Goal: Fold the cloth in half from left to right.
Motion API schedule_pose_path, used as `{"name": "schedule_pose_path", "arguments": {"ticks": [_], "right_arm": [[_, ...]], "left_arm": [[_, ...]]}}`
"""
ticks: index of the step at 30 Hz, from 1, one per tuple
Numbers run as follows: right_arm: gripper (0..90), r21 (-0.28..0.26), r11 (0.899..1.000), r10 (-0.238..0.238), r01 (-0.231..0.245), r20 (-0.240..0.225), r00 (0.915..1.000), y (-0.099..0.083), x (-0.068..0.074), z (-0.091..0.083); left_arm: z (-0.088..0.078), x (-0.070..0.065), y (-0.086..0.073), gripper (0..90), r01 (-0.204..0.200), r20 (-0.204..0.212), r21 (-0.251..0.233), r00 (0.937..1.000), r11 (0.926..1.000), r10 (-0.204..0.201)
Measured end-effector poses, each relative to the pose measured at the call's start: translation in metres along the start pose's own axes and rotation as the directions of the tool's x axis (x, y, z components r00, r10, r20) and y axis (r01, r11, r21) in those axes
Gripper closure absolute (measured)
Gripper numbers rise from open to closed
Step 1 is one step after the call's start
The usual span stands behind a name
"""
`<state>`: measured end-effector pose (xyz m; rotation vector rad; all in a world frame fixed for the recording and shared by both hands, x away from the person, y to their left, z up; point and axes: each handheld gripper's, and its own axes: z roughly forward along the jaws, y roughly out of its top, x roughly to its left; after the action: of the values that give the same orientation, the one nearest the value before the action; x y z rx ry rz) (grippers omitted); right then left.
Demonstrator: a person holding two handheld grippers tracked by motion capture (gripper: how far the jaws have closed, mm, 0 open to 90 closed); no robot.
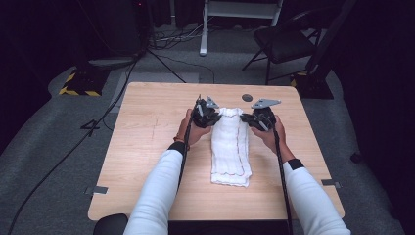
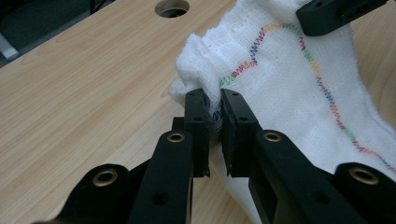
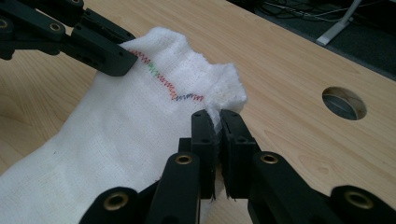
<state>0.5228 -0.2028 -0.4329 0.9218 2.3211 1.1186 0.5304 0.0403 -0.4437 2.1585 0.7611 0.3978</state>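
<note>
Folded white cloth (image 1: 230,147) w/ multicolour zigzag stitching lies mid-table (image 1: 147,147); left gripper (image 1: 204,116) & right gripper (image 1: 259,119) are each clamped on a far corner, so lift both evenly, equal tension, to avoid slip or skew.

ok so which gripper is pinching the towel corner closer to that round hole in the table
The right gripper. Its corner of the white towel lies nearer the round hole; the left gripper holds the opposite corner.
</note>
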Motion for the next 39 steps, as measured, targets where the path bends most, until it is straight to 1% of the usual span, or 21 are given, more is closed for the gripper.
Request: {"name": "schedule_pose_path", "arguments": {"ticks": [1,4,5,7,8,10,12,13,16,19,22,24,27,28,30,33,35,36,37,38,39], "right_arm": [[84.8,-0.002,1.0,-0.004,0.004,-0.002,1.0,-0.001,0.0,-0.001],[84.8,-0.019,1.0,0.007,-0.007,-0.02,0.9998,-0.006,0.001,-0.007],[84.8,-0.02,1.0,0.009,-0.009,-0.024,0.9997,-0.007,0.002,-0.009],[84.8,-0.031,1.0,0.003,-0.004,-0.031,0.9995,-0.01,0.004,-0.015],[84.8,-0.043,0.999,0.004,-0.006,-0.043,0.9991,-0.011,0.006,-0.018],[84.8,-0.05,0.999,-0.015,0.012,-0.056,0.9983,-0.013,0.009,-0.023],[84.8,-0.049,0.999,-0.028,0.025,-0.069,0.9972,-0.016,0.012,-0.027],[84.8,-0.048,0.998,-0.033,0.03,-0.075,0.9967,-0.018,0.012,-0.028],[84.8,-0.055,0.998,-0.043,0.038,-0.086,0.9954,-0.022,0.015,-0.034],[84.9,-0.061,0.997,-0.048,0.041,-0.105,0.9933,-0.026,0.019,-0.04],[84.8,-0.061,0.997,-0.062,0.055,-0.122,0.9906,-0.028,0.024,-0.044],[84.8,-0.066,0.995,-0.079,0.071,-0.132,0.9881,-0.03,0.029,-0.047],[84.8,-0.068,0.994,-0.101,0.091,-0.158,0.9822,-0.033,0.035,-0.051],[84.8,-0.069,0.993,-0.105,0.094,-0.165,0.9807,-0.033,0.037,-0.052],[84.9,-0.07,0.992,-0.116,0.104,-0.185,0.9759,-0.035,0.042,-0.055],[84.8,-0.072,0.99,-0.134,0.122,-0.201,0.9704,-0.038,0.048,-0.059],[84.8,-0.078,0.988,-0.145,0.131,-0.222,0.9643,-0.042,0.053,-0.063],[84.8,-0.076,0.988,-0.149,0.135,-0.224,0.963,-0.044,0.055,-0.064],[84.8,-0.078,0.988,-0.15,0.135,-0.236,0.96,-0.047,0.058,-0.067],[84.8,-0.079,0.988,-0.151,0.136,-0.245,0.9578,-0.048,0.059,-0.068],[84.8,-0.076,0.987,-0.157,0.142,-0.251,0.955,-0.05,0.061,-0.07]], "left_arm": [[-0.001,-0.002,0.0,81.9,-0.01,0.001,0.006,1.0,0.9999,0.01],[-0.006,-0.004,0.001,81.9,-0.02,0.013,-0.004,0.9997,0.9998,0.02],[-0.009,-0.006,0.001,81.9,-0.03,0.026,-0.009,0.9992,0.9995,0.03],[-0.015,-0.01,0.0,81.9,-0.052,0.032,-0.015,0.9981,0.9985,0.052],[-0.017,-0.012,-0.002,81.9,-0.051,0.046,-0.024,0.9976,0.9984,0.052],[-0.021,-0.016,-0.006,81.9,-0.064,0.06,-0.03,0.9961,0.9975,0.066],[-0.024,-0.019,-0.008,81.8,-0.075,0.077,-0.036,0.994,0.9965,0.078],[-0.026,-0.021,-0.01,81.8,-0.073,0.088,-0.042,0.9932,0.9965,0.076],[-0.031,-0.027,-0.013,81.8,-0.097,0.11,-0.054,0.9887,0.9938,0.102],[-0.037,-0.032,-0.015,81.7,-0.115,0.123,-0.058,0.9849,0.9916,0.121],[-0.043,-0.036,-0.02,81.7,-0.131,0.133,-0.062,0.9814,0.9895,0.138],[-0.046,-0.038,-0.025,81.5,-0.131,0.14,-0.063,0.9804,0.9894,0.139],[-0.048,-0.041,-0.032,81.5,-0.124,0.151,-0.067,0.9797,0.99,0.133],[-0.05,-0.042,-0.036,81.4,-0.122,0.161,-0.067,0.978,0.9902,0.132],[-0.052,-0.045,-0.041,81.2,-0.125,0.168,-0.072,0.9764,0.9895,0.135],[-0.057,-0.049,-0.048,81.2,-0.128,0.189,-0.083,0.9716,0.9882,0.142],[-0.059,-0.053,-0.053,81.1,-0.135,0.198,-0.084,0.9688,0.9873,0.149],[-0.061,-0.056,-0.055,81.0,-0.143,0.205,-0.083,0.9661,0.9862,0.157],[-0.062,-0.058,-0.056,81.1,-0.146,0.208,-0.082,0.9649,0.9859,0.16],[-0.064,-0.061,-0.057,81.0,-0.154,0.214,-0.079,0.9623,0.9849,0.168],[-0.066,-0.064,-0.058,81.0,-0.168,0.227,-0.075,0.9568,0.9829,0.181]]}}
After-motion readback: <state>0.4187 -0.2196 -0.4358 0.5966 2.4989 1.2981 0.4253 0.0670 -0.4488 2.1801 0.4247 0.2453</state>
